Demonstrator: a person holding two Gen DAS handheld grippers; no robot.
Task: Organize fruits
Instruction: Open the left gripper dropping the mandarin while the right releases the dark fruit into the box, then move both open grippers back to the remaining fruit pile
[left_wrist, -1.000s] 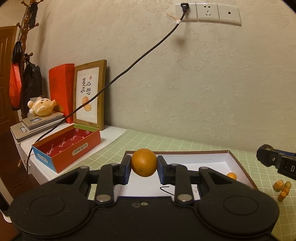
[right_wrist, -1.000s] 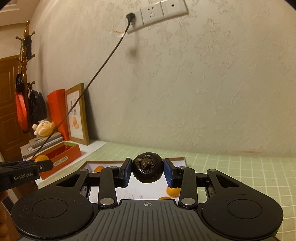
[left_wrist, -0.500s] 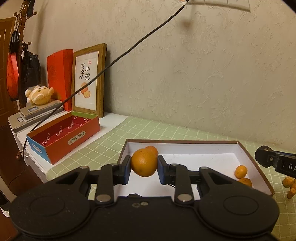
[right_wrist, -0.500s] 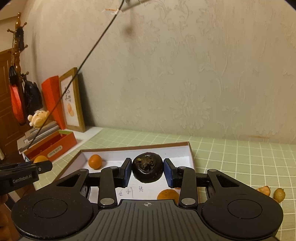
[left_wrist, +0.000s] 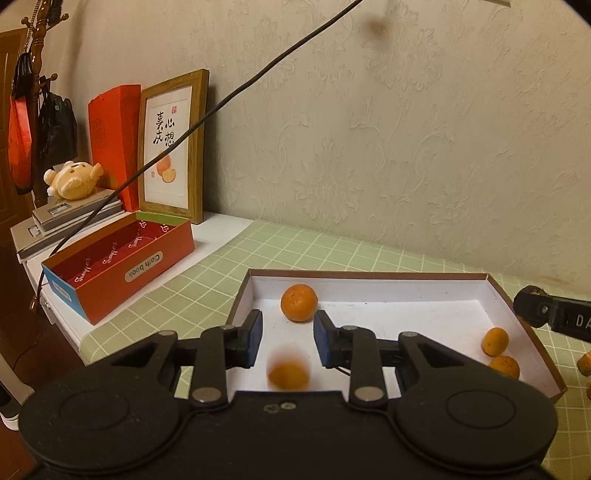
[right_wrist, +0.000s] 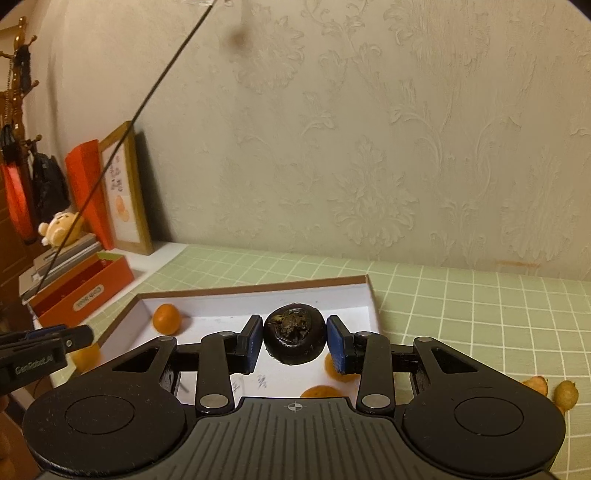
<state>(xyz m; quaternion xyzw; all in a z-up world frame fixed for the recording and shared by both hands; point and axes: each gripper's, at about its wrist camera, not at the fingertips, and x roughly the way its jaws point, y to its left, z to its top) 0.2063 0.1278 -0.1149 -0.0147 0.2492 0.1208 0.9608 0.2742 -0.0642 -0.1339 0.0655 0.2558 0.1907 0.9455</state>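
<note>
My left gripper (left_wrist: 288, 338) is open over the near left part of a shallow white box (left_wrist: 369, 275). A blurred orange (left_wrist: 289, 374) is falling just below its fingers. Another orange (left_wrist: 298, 302) lies in the box's far left, two small oranges (left_wrist: 495, 341) at its right side. My right gripper (right_wrist: 294, 341) holds a dark mangosteen (right_wrist: 293, 338) between its blue pads (right_wrist: 337, 343), above the same box (right_wrist: 258, 288). The left gripper (right_wrist: 44, 347) shows at the left edge of the right wrist view.
An open red box (left_wrist: 118, 262) labelled Cloth book stands left of the white box on a white cabinet. A framed picture (left_wrist: 171, 147) leans on the wall, and a black cable (left_wrist: 221, 107) hangs across. Small yellow fruits (right_wrist: 554, 391) lie on the green checked cloth to the right.
My left gripper has opened and let go of the orange, which is dropping into the white box. Both grippers have tilted down toward the box. The right still holds the mangosteen.
</note>
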